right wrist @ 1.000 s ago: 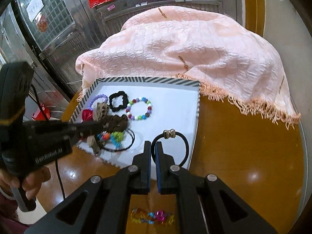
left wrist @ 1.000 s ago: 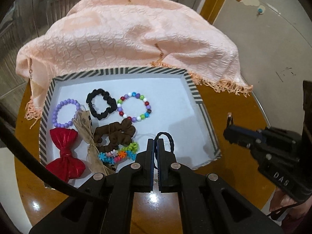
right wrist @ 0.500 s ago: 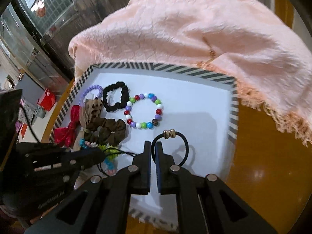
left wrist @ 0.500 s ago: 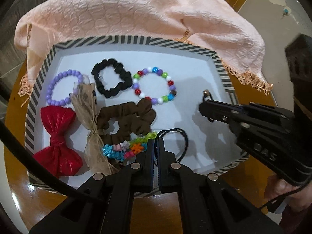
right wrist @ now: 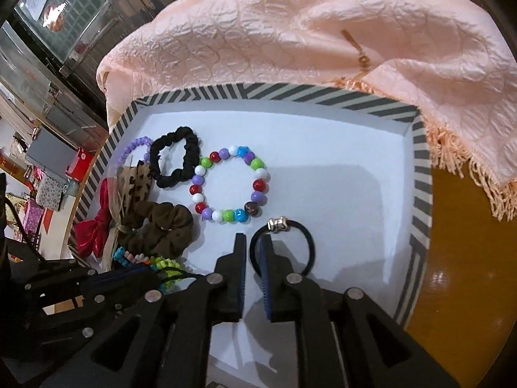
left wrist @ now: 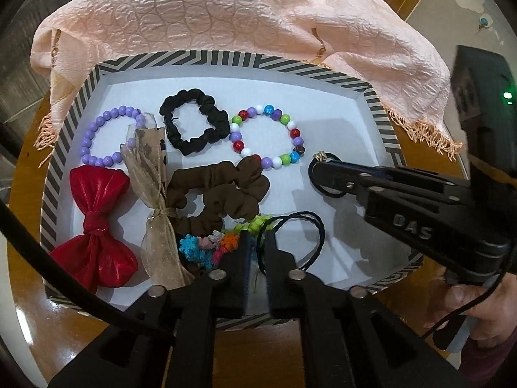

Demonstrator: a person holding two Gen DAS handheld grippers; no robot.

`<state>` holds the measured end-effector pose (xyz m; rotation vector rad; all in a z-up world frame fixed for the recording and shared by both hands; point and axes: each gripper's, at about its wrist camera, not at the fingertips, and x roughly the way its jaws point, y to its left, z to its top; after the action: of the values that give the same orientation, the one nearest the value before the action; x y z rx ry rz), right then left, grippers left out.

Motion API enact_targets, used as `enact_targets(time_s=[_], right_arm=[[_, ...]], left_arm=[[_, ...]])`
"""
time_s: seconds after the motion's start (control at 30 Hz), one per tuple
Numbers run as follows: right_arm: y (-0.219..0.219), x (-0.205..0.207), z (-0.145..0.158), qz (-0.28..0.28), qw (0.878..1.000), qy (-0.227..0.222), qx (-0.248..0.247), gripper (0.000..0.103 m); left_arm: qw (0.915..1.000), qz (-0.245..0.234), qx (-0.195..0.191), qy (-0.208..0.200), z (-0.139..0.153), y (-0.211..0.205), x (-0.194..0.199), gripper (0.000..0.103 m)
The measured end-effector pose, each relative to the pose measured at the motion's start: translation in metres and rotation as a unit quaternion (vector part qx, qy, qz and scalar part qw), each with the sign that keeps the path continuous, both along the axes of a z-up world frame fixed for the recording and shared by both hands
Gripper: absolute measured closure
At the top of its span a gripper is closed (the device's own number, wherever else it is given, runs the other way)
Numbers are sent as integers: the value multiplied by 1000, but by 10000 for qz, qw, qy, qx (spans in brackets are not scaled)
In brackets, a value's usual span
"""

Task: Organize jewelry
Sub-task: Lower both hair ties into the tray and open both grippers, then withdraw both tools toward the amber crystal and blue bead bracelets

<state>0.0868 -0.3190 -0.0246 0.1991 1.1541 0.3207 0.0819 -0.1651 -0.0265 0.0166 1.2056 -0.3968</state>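
Observation:
A white tray with a striped rim [left wrist: 226, 56] holds a purple bead bracelet [left wrist: 97, 135], a black scrunchie [left wrist: 194, 123], a multicolour bead bracelet [left wrist: 268, 139], a brown scrunchie [left wrist: 223, 190], a red bow [left wrist: 93, 226] and a sheer tan bow [left wrist: 152, 187]. My left gripper [left wrist: 257, 237] hangs low over the tray's near side. Its jaws are opening, with the cord of a black braided hair tie [left wrist: 310, 226] loose between them. My right gripper [right wrist: 253, 241] is also opening over the tray floor, and a black hair tie with a gold bead [right wrist: 278, 224] lies slack between its jaws.
A peach fringed cloth [left wrist: 226, 9] drapes over the tray's far rim. A colourful braided tie [left wrist: 206, 245] lies just left of my left fingers. The tray stands on a glossy wooden table [right wrist: 468, 258]. A hand [left wrist: 468, 297] holds the right gripper's handle.
Both grippers came down into the tray, each carrying its hair tie. Their jaws, shut before, now stand slightly apart and the ties rest on the tray floor.

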Motion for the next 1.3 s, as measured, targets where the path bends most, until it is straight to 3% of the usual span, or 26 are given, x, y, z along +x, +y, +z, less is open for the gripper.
enact_targets(time_s=[0.1, 0.23, 0.4, 0.87, 1.3], right_arm=[[-6, -7, 10, -103, 9999, -80, 48, 80], [-12, -26, 28, -228, 9994, -243, 27, 77], [-13, -58, 51, -309, 9980, -514, -194, 59], [-30, -163, 82, -900, 9927, -714, -365, 53], [-21, -238, 73, -1098, 9903, -653, -541, 51]], left_arm=[[10000, -46, 15, 6, 1, -1, -2, 87], [9999, -15, 69, -92, 8, 4, -9, 85], [9996, 20, 126, -264, 20, 9, -18, 85], [9962, -294, 148, -812, 54, 8, -67, 85], [9893, -781, 274, -1198, 67, 4, -120, 85]])
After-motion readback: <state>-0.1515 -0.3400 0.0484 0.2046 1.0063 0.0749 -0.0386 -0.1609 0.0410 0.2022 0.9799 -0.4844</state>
